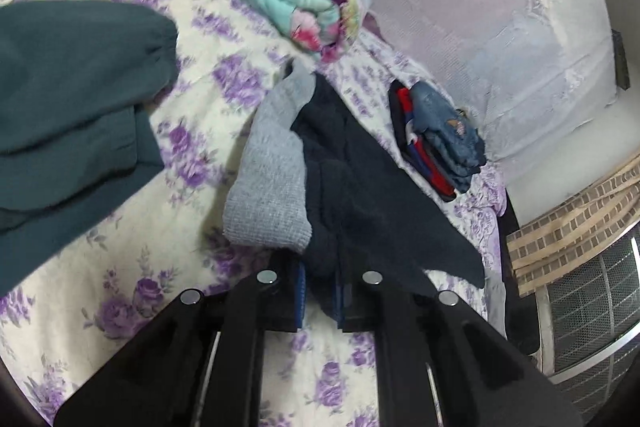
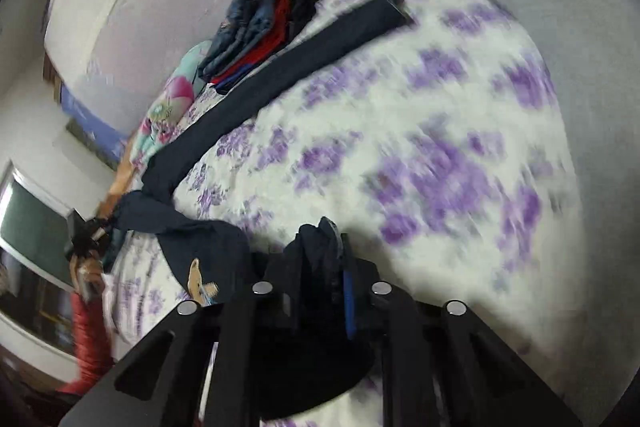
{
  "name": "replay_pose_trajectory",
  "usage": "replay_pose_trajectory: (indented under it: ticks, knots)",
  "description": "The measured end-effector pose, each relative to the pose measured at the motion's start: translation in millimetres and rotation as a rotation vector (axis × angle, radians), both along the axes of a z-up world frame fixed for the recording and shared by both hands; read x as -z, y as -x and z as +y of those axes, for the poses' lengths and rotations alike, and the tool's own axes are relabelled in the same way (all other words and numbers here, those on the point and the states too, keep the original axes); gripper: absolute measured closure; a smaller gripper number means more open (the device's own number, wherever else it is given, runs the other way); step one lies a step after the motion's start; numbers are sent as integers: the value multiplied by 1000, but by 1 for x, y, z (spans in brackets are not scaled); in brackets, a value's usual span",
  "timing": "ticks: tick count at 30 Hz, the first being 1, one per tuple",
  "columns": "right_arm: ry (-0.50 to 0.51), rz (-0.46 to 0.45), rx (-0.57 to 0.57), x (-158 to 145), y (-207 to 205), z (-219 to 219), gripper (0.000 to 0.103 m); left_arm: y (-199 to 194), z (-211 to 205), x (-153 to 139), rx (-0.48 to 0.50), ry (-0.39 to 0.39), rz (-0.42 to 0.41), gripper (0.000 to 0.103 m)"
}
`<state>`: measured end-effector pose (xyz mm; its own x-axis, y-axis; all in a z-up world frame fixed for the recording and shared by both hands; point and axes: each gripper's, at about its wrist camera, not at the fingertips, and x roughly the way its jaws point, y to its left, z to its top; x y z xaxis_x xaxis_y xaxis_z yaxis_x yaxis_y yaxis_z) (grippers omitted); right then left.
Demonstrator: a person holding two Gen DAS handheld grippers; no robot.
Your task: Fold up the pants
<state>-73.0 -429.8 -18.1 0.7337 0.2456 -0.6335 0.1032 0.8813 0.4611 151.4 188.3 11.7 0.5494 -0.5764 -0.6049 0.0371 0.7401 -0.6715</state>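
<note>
Left wrist: dark navy pants [image 1: 360, 171] bunched, grey lining showing.

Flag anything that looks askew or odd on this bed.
The navy pants are twisted into a rope-like strip across the floral bedsheet, bunched in the right gripper and left gripper, not flat. A grey lining shows inside out.

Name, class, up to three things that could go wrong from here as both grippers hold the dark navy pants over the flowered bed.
1. The left gripper pinches only an edge of the navy pants, so the cloth may slip out.
2. The gray lining is showing, so a fold might set inside out.
3. In the right wrist view one leg trails beside the folded clothes stack; pulling with the right gripper could topple it.
</note>
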Motion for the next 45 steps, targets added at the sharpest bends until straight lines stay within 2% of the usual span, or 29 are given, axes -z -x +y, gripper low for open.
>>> replay_pose_trajectory:
  ticks: [2, 3, 4, 6, 7, 8, 9, 11, 12, 14, 17, 20, 25, 27, 28, 29, 30, 31, 32, 33, 34, 35, 36, 39, 41, 43, 44, 45]
  knots:
    - [27, -94, -4, -35, 2, -4, 89, -2, 3, -2, -2, 17, 1, 94]
    - [43, -169, 2, -58, 9, -8, 91, -1, 6, -9, -8, 28, -20, 94]
    - [80, -237, 5, -81, 19, -10, 91, 0, 7, -14, -11, 33, -35, 94]
    - [211, -278, 25, -102, 44, -13, 91, 9, 11, -27, -8, 39, -82, 94]
    - [274, -234, 48, -98, 55, -19, 80, 15, 13, -30, 0, 27, -102, 94]
    - [300, -196, 92, -92, 61, -25, 33, 20, 13, -31, 9, 13, -110, 94]
    - [314, -154, 205, -77, 77, -39, 10, 25, 14, -26, 21, -12, -106, 93]
    - [207, -97, 244, -53, 94, -58, 15, 28, 19, -4, 35, -19, -54, 93]
    - [131, -88, 251, -40, 104, -65, 21, 27, 21, 5, 33, -19, -31, 93]
    - [73, -87, 257, -27, 113, -63, 22, 26, 26, 21, 25, -2, 4, 93]
    - [-17, -61, 183, -8, 102, -44, 22, 26, 34, 36, 12, 74, 15, 93]
    - [-128, 1, 140, 17, 86, -28, 22, 28, 35, 41, 5, 71, 15, 88]
    - [-123, 24, 158, 29, 70, -15, 21, 32, 34, 47, -9, 56, 23, 75]
    - [-121, 23, 161, 30, 59, -17, 21, 31, 30, 45, -5, 44, 21, 61]
    - [-113, 15, 150, 30, 52, -15, 26, 30, 27, 44, -7, 42, 19, 56]
    - [-116, 14, 130, 32, 45, -14, 35, 29, 23, 43, -10, 43, 15, 45]
    - [-134, 29, 115, 39, 33, -14, 70, 28, 17, 40, -14, 35, 7, 35]
    - [-157, 40, 113, 45, 26, -14, 86, 27, 10, 37, -19, 7, -1, 32]
    - [-170, 35, 120, 48, 22, -14, 87, 26, 1, 33, -23, -46, -8, 33]
    - [-154, 15, 127, 44, 22, -12, 88, 26, -6, 30, -25, -101, -15, 45]
    - [-146, -12, 127, 36, 26, -11, 88, 26, -11, 27, -25, -150, -24, 62]
    - [-144, -47, 129, 26, 31, -12, 88, 27, -14, 25, -14, -177, -28, 87]
    - [-142, -97, 132, 11, 43, -15, 88, 30, -12, 21, -2, -157, -33, 89]
    - [-101, -125, 138, -6, 62, -21, 88, 46, 0, 2, -10, -118, -85, 92]
    - [-84, -67, 128, 5, 62, -25, 87, 55, 7, -9, -1, -94, -120, 92]
    - [-65, 38, 154, 33, 58, -30, 83, 56, 11, -4, 18, -88, -98, 90]
    - [-76, 54, 163, 43, 59, -32, 85, 53, 12, 5, 17, -87, -70, 82]
    - [-103, 13, 170, 43, 65, -34, 85, 51, 17, 24, -15, -107, 5, 63]
